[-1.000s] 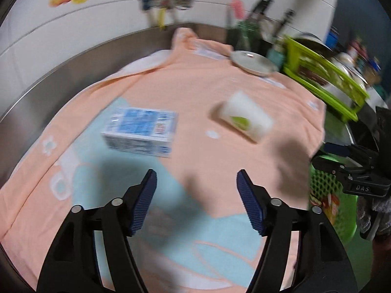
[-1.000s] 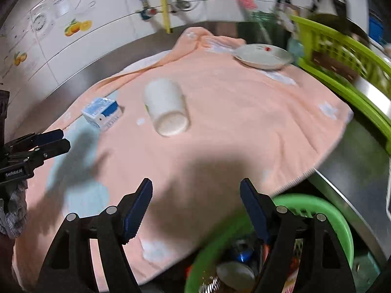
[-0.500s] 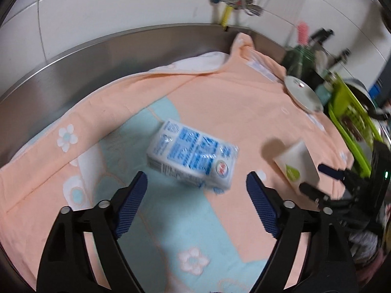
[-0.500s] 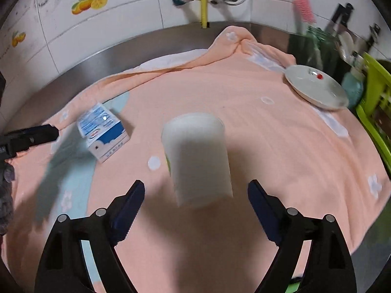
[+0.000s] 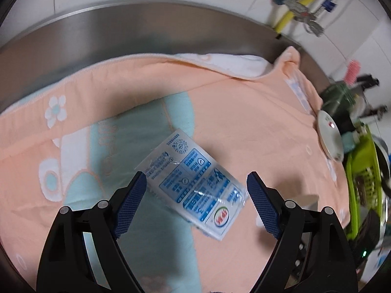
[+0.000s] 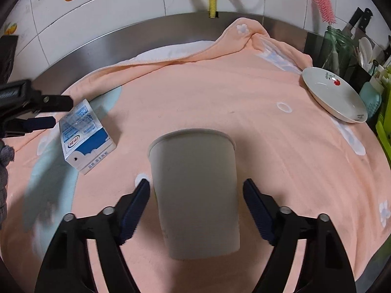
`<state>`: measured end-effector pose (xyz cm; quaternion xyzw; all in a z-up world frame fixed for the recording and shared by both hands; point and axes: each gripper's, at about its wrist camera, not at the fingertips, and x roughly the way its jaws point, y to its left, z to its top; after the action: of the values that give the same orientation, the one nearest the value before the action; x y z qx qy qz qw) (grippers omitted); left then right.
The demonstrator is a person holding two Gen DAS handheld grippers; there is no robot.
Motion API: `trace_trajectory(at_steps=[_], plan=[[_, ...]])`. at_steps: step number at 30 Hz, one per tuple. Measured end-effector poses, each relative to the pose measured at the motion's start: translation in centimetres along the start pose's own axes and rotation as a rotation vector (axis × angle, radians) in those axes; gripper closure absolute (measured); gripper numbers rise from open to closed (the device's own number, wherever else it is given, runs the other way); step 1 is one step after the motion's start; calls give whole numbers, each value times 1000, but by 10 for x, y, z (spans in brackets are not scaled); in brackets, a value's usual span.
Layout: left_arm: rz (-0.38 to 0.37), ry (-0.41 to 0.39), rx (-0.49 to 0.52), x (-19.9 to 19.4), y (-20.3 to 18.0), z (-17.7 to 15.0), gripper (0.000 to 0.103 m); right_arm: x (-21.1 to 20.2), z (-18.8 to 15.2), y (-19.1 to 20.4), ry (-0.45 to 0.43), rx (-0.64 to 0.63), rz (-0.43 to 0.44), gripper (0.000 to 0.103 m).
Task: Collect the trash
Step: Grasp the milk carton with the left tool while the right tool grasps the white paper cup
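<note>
Grasp step: right gripper (image 6: 196,208) jaws were closing around the paper cup (image 6: 195,190), not yet clamped; left gripper (image 5: 196,202) jaws stood apart astride the milk carton (image 5: 193,188). Next: clamp, lift.

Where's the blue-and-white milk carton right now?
The blue-and-white milk carton lies on its side on the peach towel, between the open fingers of the left hand-held gripper; in the right wrist view it sits left of the white paper cup.

Milk carton (image 5: 193,185) print: illegible.
</note>
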<state>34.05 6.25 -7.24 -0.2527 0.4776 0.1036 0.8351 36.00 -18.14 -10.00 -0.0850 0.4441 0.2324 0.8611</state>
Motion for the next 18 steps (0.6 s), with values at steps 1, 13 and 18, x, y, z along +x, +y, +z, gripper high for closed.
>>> trace_trajectory(at_steps=[1,13,18], plan=[[17,-14,-10,1,-1,1,18,2,0,-1,6,1,7,34],[124,-9,-151,13,10,6,17,0,-6,4,-16,-25,21,39],[146,-12,-164,17,2,6,17,-3,-9,5,-24,-27,30,39]])
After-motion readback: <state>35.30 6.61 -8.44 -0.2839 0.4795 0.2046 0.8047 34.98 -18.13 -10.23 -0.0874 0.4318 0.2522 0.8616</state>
